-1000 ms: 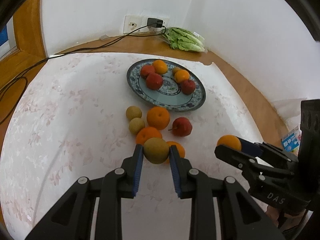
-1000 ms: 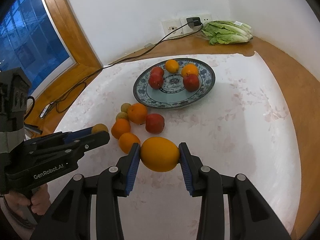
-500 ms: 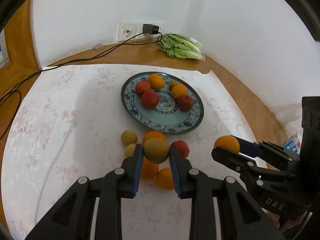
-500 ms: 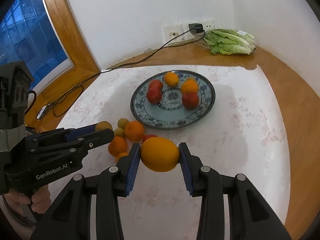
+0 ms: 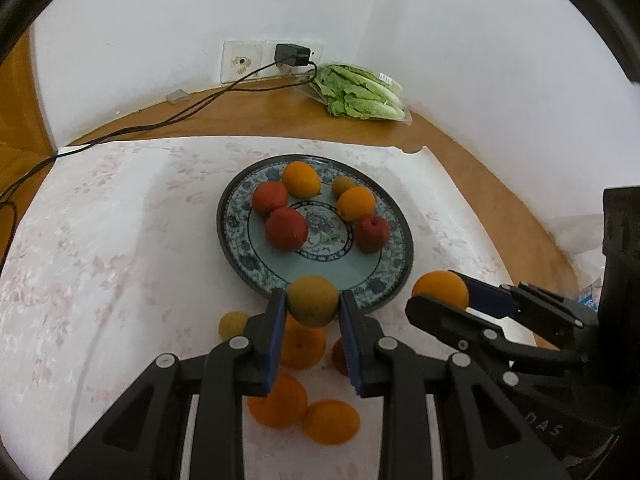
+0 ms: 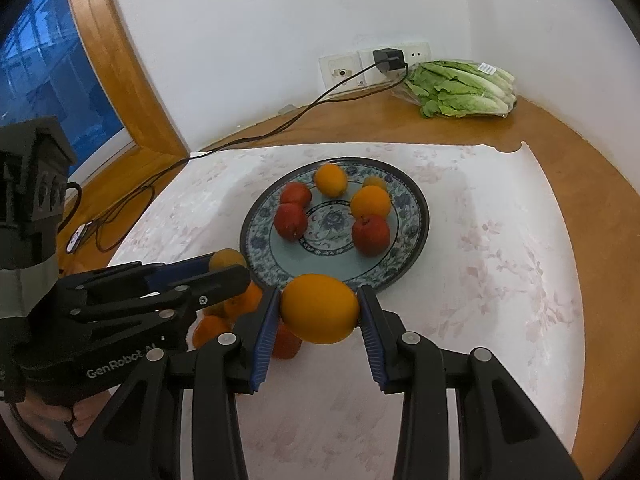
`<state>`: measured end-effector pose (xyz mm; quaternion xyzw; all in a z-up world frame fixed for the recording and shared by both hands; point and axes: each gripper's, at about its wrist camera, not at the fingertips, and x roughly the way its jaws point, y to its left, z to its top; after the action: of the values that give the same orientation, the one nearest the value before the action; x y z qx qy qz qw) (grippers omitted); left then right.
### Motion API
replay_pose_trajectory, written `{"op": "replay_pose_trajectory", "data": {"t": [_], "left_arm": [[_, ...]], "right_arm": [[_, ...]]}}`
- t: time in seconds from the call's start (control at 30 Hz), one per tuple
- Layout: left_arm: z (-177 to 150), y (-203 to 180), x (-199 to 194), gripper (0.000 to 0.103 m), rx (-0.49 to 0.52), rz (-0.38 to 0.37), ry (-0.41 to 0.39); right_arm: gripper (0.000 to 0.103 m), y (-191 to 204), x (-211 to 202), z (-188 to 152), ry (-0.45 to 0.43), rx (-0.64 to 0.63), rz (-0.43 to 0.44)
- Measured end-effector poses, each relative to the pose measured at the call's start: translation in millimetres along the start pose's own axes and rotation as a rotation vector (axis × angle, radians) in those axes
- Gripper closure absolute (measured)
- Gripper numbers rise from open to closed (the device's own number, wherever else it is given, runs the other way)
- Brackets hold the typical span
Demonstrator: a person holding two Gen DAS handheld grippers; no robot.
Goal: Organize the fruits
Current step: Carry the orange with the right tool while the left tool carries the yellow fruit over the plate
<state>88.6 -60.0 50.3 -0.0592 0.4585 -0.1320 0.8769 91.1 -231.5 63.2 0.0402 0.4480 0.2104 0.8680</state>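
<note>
Both my tongs have come forward toward the blue patterned plate (image 5: 240,248) since a second ago: then the plate sat well beyond my tips, and now its near rim lies right at them in both views. My left tongs (image 5: 313,304) are nearly closed, pinching a small greenish-brown fruit (image 5: 313,300) between the blue pads, and it hangs over the plate's near rim. My right tongs (image 6: 319,310) are a little wider and clamp a large orange (image 6: 319,309), also at the near rim, toward the plate's right side as the left camera sees it. Neither grip has changed over that second. The loose fruit (image 5: 302,346) that lay ahead of my left tongs earlier now sits under and behind them, on the near side of the plate: 3 oranges, part of a red one, and a small yellowish one off to the left. On the plate are 6 pieces, 3 red apples (image 5: 286,229), 2 oranges (image 5: 301,179) and 1 small brownish fruit (image 5: 343,186) toward the far rim; the near part of the plate's well is bare. The pale flowered cloth (image 6: 500,264) has open room to the right of the plate up to its edge, where the wooden worktop (image 6: 592,184) begins. Beyond the plate lie a bagged lettuce (image 6: 464,88) and a black cable (image 6: 280,130) running from the wall sockets.
</note>
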Motion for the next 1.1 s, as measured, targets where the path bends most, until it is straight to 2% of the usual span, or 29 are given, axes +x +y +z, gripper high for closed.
{"op": "replay_pose_trajectory", "data": {"t": [0.63,1.1], "left_arm": [[15,14,45,0.075,-0.011,0.01,0.034],[20,17,57,0.075,0.0,0.009,0.005]], "right_arm": [[0.063,-17,47,14,0.023,0.011,-0.01],[0.063,-16,61,14,-0.007,-0.02,-0.048]]}}
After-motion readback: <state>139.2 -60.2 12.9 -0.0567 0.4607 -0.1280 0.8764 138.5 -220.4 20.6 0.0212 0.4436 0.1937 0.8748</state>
